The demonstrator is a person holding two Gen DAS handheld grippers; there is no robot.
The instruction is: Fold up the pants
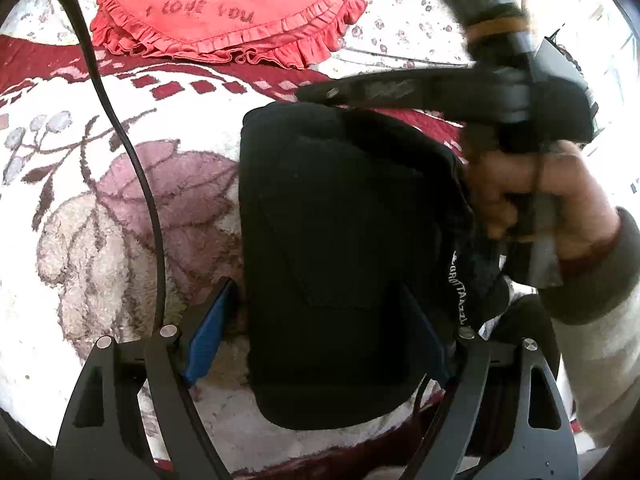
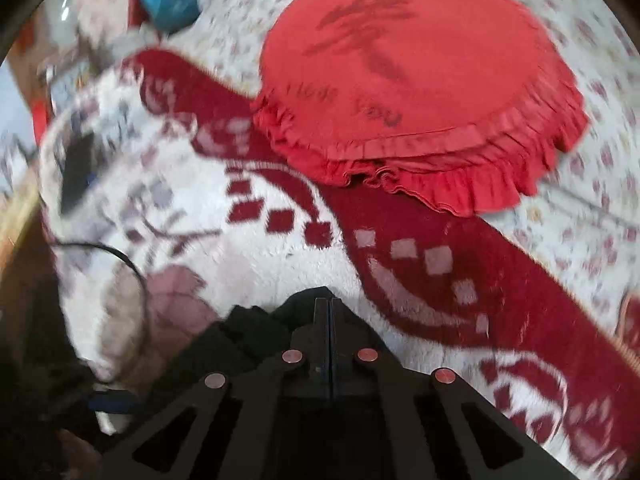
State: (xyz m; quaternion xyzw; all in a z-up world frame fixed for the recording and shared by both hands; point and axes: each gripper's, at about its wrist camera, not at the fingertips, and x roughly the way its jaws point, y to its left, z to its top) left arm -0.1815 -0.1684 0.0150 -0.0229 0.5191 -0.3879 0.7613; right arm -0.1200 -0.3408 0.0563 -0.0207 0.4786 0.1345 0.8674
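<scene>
— Now, what is the left wrist camera showing?
— Black pants (image 1: 340, 248), folded into a compact rectangle, are lying on a plush white-and-maroon floral blanket (image 1: 100, 208). The left gripper (image 1: 316, 336) is standing with its jaws wide apart, blue pads flanking the bundle's near end without pressing it. A hand (image 1: 540, 196) is holding the right gripper (image 1: 320, 94) over the far edge.
— And the right wrist camera?
— Blurred, it is showing the right gripper (image 2: 329, 308) with its jaws closed together, nothing visibly pinched between them, tips just above the dark cloth (image 2: 240, 340). A red ruffled "I love you" cushion (image 2: 420, 92) is resting beyond.
</scene>
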